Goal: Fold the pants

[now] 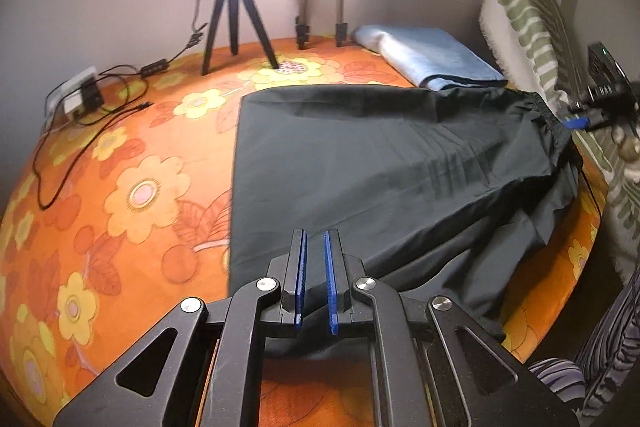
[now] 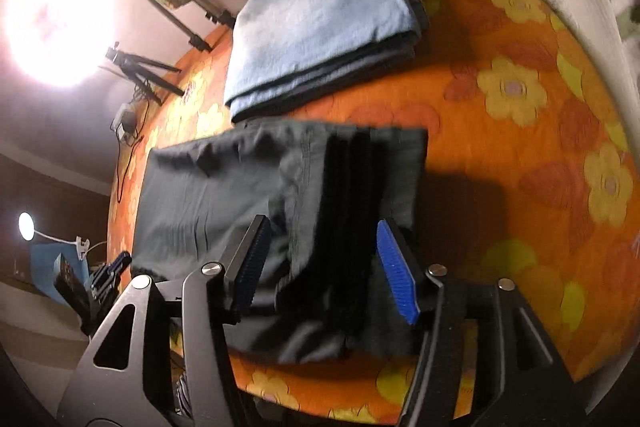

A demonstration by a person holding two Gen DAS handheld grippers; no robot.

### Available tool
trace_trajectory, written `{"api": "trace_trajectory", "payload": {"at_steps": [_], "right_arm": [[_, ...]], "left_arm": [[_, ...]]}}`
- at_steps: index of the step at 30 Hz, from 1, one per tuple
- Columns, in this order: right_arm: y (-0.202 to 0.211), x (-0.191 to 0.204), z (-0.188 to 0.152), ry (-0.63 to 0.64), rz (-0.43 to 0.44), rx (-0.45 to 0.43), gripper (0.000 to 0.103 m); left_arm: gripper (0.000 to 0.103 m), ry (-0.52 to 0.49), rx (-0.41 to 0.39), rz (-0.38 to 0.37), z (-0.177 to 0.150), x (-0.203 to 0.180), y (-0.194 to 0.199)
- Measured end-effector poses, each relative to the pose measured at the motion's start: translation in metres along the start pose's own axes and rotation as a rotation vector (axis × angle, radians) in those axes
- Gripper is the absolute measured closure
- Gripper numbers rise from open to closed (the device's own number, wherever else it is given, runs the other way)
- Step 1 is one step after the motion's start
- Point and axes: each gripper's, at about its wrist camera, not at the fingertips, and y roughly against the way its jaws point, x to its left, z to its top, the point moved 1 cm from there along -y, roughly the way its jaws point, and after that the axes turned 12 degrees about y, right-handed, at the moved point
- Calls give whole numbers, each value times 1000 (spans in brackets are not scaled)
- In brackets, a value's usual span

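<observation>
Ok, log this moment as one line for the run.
task: fold pants | pants: flat on bedspread | left gripper: nearly closed, empty | right gripper: open over waistband | blue towel: beyond pants
</observation>
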Motion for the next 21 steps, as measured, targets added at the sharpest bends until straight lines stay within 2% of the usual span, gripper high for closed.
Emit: {"api": "trace_trajectory", "payload": {"at_steps": [4,8,12,13,14,17,19,21], "right_arm": [[-9,10,-12,24,-17,23,45],[-19,18,-12,61,-110,56,45],[-23,25,-11,79,-162,74,84],[-21,26,-11,87,-171,76,86],[-18,29,-10,101,-179,77,93],[-6,35,-6,157,-241,72,95],[0,31,-3,157,-324,76,95],[3,30,-3,165,-356,81,90]], "left_arm": [[95,26,-14,17,-4,12,8],[95,35,-18,41,-7,22,13],[95,57,-26,65,-8,33,14],[95,64,-28,67,-9,35,14],[95,70,-31,69,-8,38,15],[95,68,-43,80,-7,40,17],[95,66,-43,79,-7,40,17],[95,68,-43,74,-7,41,18]]}}
